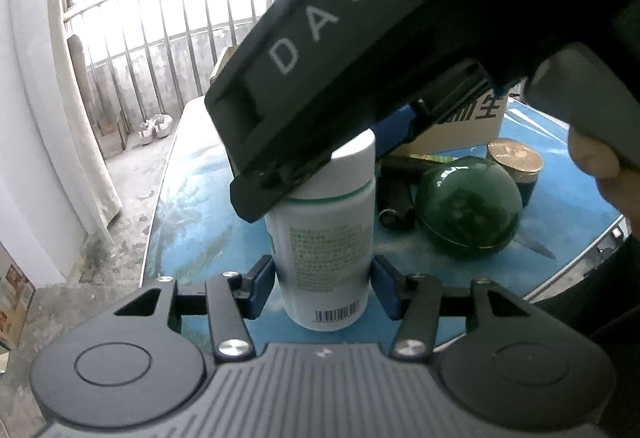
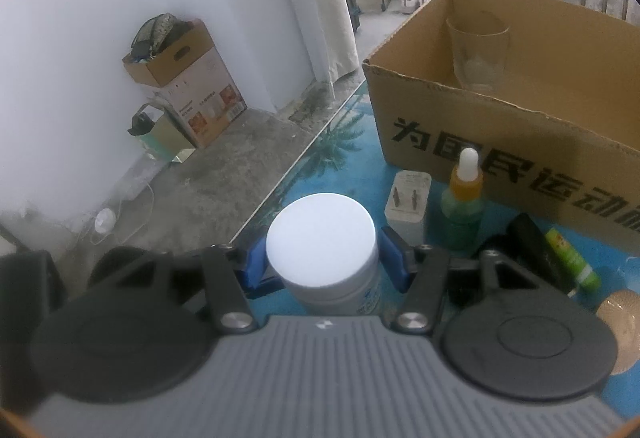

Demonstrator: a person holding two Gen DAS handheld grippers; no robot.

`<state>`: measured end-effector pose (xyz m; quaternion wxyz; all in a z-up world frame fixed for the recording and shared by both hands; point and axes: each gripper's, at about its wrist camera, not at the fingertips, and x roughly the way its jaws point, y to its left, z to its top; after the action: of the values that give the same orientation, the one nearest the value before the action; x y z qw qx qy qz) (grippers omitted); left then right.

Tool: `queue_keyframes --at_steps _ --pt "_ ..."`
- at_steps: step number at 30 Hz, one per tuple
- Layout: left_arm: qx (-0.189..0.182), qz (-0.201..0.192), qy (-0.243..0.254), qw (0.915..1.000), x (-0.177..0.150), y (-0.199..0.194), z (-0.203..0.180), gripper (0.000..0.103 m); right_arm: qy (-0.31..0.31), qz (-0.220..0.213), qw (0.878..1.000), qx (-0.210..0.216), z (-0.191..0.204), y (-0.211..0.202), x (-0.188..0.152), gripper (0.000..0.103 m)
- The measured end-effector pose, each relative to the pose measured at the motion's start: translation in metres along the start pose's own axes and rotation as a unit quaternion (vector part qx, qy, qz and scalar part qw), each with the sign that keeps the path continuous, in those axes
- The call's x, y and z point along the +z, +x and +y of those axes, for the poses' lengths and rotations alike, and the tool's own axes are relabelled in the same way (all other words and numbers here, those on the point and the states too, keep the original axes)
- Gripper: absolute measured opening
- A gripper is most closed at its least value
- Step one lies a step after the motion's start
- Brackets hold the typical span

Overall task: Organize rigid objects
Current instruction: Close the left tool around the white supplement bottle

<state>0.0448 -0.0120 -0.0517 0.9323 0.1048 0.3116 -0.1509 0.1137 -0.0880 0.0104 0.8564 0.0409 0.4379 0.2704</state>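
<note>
The left gripper [image 1: 323, 288] clamps the body of the white pill bottle [image 1: 326, 238], which stands upright near the edge of the blue table [image 1: 192, 222]. The right gripper [image 2: 324, 262] brackets its white cap [image 2: 320, 240] (whether the pads press is unclear). Best keep the bottle vertical and lift clear before swinging towards the cardboard box [image 2: 520, 142]; the dropper bottle [image 2: 464, 198] and plug adapter [image 2: 406, 202] crowd that path.

gripper [image 1: 320, 166] body: white letters "DAS" | bottle [image 1: 324, 238]: barcode low on the label, small print too fine to read | box [image 2: 520, 142] front: large black Chinese characters "为国民运动", cut by the edge | box on floor [image 2: 200, 94]: print illegible
</note>
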Motion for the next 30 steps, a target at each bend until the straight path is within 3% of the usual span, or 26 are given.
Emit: queue_keyframes --at_steps 3,8,16,20,30 --pt "0.002 -0.003 0.007 1.0000 -0.001 -0.001 -0.003 0.054 0.000 0.000 1.000 -0.002 0.000 0.000 -0.001 0.056" --pt "-0.005 0.003 0.016 0.9999 -0.004 0.005 -0.002 0.063 -0.004 0.001 1.000 -0.005 0.000 -0.002 -0.001 0.056" --pt "-0.008 0.010 0.011 0.9999 -0.008 0.020 0.002 0.062 -0.006 0.001 1.000 -0.010 0.004 -0.001 -0.001 0.057" --pt "-0.002 0.007 0.007 1.0000 -0.009 0.020 0.002 0.055 -0.004 0.002 1.000 -0.010 0.003 -0.002 0.000 0.057" --pt "-0.008 0.013 0.003 0.9999 -0.008 0.016 0.003 0.054 0.000 0.006 1.000 -0.013 0.002 -0.002 -0.001 0.057"
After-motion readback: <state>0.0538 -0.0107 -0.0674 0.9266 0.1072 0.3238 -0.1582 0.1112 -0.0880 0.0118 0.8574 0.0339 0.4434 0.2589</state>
